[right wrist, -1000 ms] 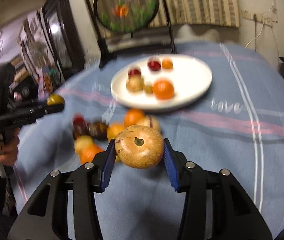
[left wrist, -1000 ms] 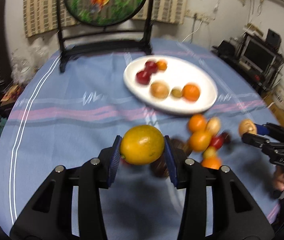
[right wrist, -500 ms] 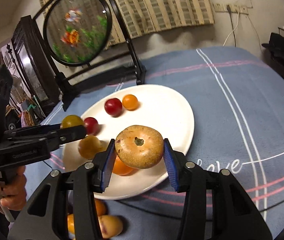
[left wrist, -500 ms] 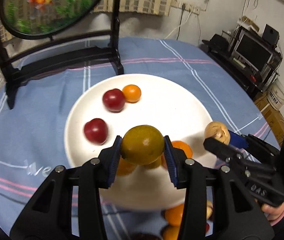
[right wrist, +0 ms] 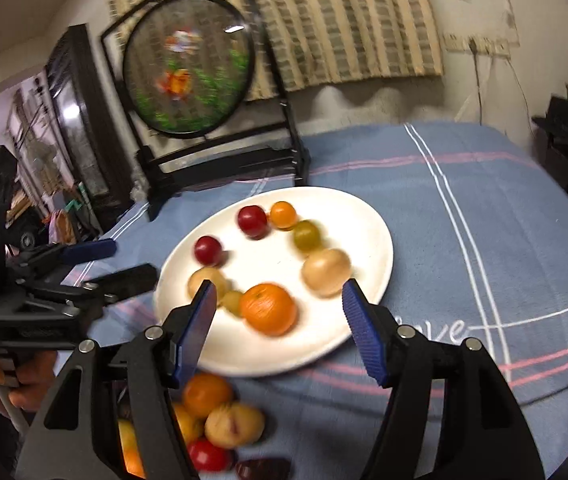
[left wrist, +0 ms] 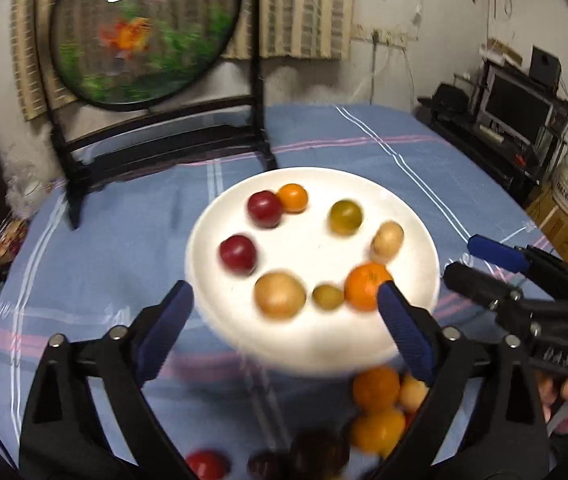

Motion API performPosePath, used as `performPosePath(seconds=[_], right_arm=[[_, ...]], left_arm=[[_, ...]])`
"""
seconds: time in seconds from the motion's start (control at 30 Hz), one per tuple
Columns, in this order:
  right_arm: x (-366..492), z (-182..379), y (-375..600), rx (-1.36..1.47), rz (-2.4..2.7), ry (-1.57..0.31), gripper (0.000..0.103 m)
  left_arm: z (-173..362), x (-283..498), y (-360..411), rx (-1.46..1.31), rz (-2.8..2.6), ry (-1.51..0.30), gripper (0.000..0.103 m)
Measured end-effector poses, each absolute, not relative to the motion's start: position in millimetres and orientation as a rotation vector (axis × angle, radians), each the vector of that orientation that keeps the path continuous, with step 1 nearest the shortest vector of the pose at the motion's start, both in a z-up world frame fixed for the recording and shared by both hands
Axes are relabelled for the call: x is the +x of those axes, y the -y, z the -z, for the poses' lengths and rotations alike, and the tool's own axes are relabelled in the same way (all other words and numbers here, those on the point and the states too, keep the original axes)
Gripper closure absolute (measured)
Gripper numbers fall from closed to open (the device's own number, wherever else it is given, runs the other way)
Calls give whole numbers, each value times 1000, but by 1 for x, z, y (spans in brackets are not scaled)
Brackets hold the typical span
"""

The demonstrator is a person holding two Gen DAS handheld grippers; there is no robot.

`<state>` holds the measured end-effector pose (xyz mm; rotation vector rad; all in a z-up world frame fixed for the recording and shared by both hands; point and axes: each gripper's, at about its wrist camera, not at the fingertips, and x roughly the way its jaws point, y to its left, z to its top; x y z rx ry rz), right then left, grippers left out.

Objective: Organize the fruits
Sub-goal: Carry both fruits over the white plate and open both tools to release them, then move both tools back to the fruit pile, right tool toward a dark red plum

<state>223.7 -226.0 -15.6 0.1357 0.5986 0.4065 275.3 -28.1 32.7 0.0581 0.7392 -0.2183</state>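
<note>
Left gripper [left wrist: 284,308]: jaws just opened wide, nothing between
Right gripper [right wrist: 277,304]: jaws just opening, empty
Plate [left wrist: 412,216]: holds eight fruits
Tablecloth [right wrist: 464,208]: loose fruits near edge

One white plate [right wrist: 368,236], eight fruits on it, two red [right wrist: 207,250], two orange [right wrist: 268,309], two claws [left wrist: 284,312]

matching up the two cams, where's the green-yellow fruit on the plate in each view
Left wrist: green-yellow fruit lies upper right on the white plate.
Right wrist: it lies at the plate's upper middle, right of the small orange.
Shared landmark: round goldfish screen.
</note>
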Motion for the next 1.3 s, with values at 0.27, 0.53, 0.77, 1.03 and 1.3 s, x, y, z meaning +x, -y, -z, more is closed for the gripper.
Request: performPosePath(seconds=[0.27,0.53,0.77,1.03,1.3], right_arm=[[156,37,217,-84,-441,-642,37],[151,65,209,-142,-456,-776,37],[152,78,201,-193,-443,-819,40],[161,85,201,-185,-445,-845,50],[168,86,199,-167,-443,-845,55]], left_arm=[[-1,158,-19,-54,189,-757,5],[39,116,-30,-103,190,-819,5],[41,118,-23,-70,207,-832,5],[40,116,-20,-66,210,-836,5],[40,117,-21,-69,209,-838,5]])
